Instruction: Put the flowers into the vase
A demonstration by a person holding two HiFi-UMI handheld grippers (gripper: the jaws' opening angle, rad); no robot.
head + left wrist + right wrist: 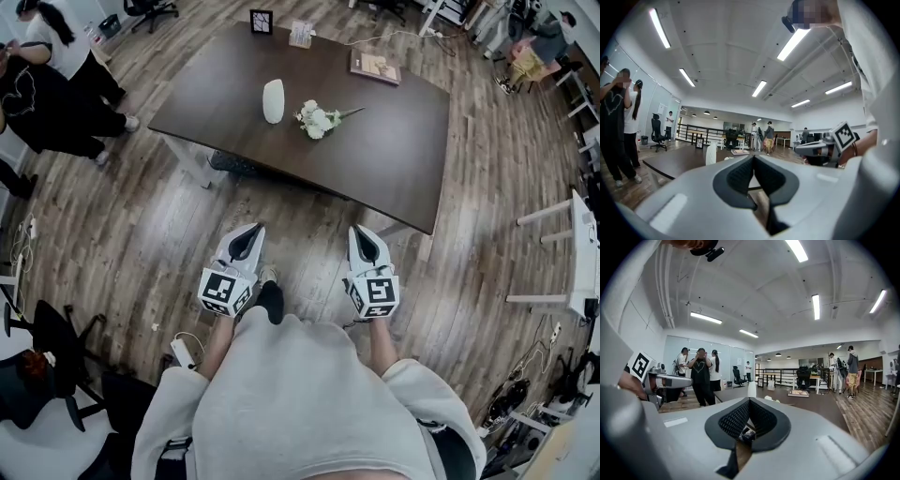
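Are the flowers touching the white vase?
Apart. The head view shows bare dark table between the flowers and the vase.

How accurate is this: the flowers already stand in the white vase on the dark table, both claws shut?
Wrong on the flowers: the head view shows them lying on the dark table beside the white vase. Left claw and right claw are shut.
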